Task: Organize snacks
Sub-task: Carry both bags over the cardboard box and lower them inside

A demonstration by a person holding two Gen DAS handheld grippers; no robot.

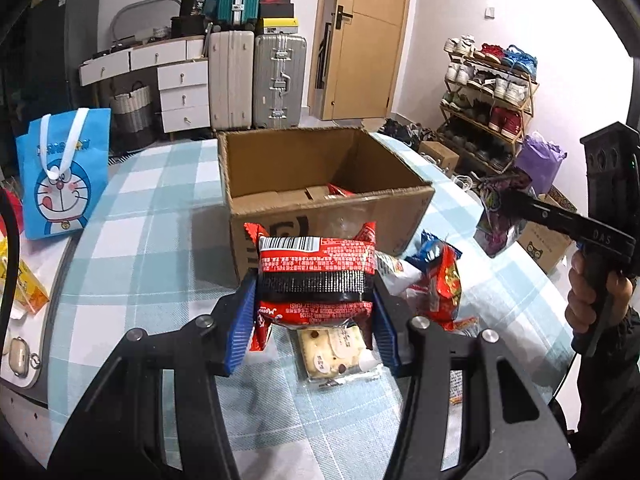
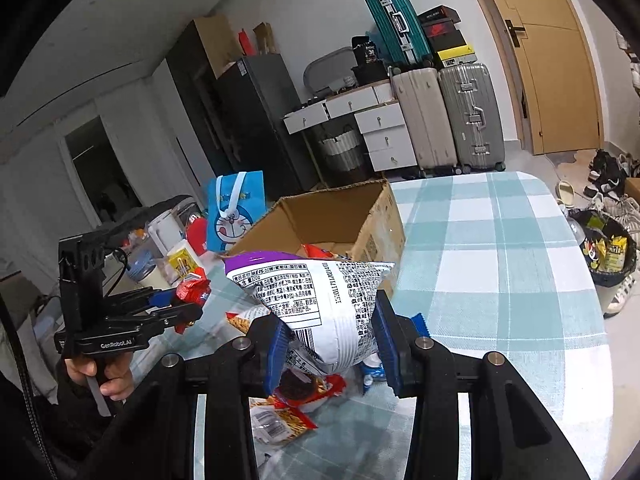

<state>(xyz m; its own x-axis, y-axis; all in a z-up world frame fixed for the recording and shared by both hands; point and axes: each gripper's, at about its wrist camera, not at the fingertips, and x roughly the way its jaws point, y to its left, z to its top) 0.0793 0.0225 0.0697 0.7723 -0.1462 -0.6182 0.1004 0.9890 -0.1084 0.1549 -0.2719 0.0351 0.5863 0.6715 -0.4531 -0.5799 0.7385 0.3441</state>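
Note:
My left gripper (image 1: 314, 312) is shut on a red snack pack (image 1: 316, 276) with a barcode, held above the checked tablecloth just in front of the open cardboard box (image 1: 328, 200). My right gripper (image 2: 332, 332) is shut on a puffy white and purple snack bag (image 2: 320, 304), lifted over the loose snacks. In the left wrist view that right gripper (image 1: 508, 200) hangs to the right of the box with the bag (image 1: 500, 220) in it. In the right wrist view the left gripper (image 2: 184, 304) holds its red pack (image 2: 192, 288) beside the box (image 2: 340, 220). A red packet (image 1: 340, 190) lies inside the box.
Loose snacks lie on the cloth: a cracker pack (image 1: 340, 354), red and blue packets (image 1: 436, 276), and orange-red packs (image 2: 288, 412). A blue cartoon gift bag (image 1: 64, 172) stands left of the box. A bin (image 2: 608, 256) stands off the table's right edge.

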